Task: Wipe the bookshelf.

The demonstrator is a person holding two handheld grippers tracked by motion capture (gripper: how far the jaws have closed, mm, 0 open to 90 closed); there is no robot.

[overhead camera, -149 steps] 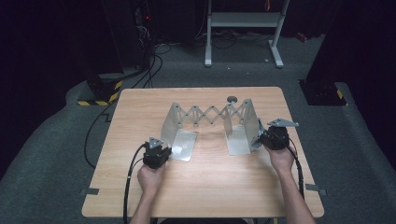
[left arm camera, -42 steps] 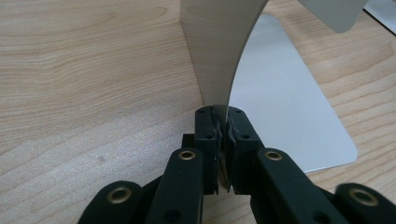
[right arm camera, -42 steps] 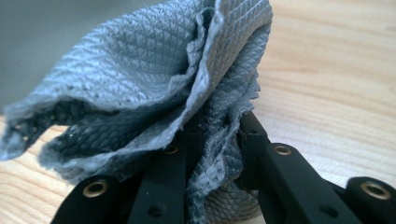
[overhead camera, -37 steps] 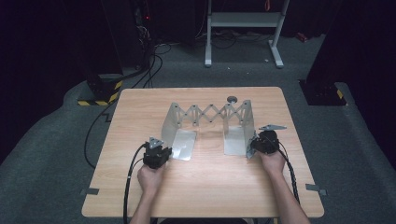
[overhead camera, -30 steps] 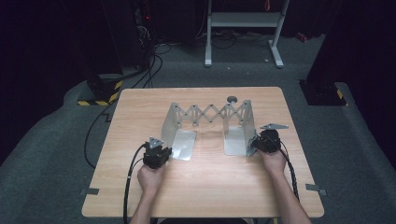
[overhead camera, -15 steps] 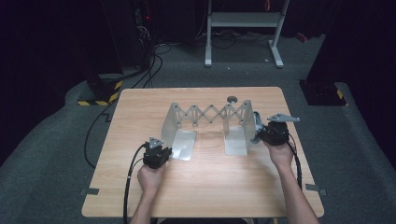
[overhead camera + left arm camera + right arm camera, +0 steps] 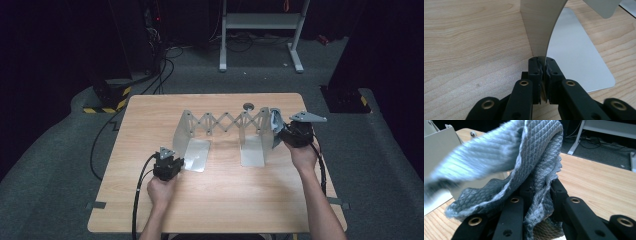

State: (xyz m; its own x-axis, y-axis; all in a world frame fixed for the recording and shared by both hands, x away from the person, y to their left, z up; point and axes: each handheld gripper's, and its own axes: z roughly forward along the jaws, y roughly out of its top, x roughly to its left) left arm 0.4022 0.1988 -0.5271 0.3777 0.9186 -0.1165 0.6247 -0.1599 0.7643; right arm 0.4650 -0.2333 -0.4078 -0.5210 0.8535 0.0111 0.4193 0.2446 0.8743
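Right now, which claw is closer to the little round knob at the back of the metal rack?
The right claw, holding a grey cloth by the rack's right end plate, just beside the knob. The left claw grips the rack's left base plate, farther away.

No legible text or labels

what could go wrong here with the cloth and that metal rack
1. The right tongs pinch only a bunched fold of the grey cloth; most of it hangs loose and could snag on the rack's scissor lattice or right end plate.
2. The left tongs clamp just the thin edge of the left end plate, so a hard wipe might make the expandable metal rack slip free or slide.
3. The small round knob behind the rack might get knocked.
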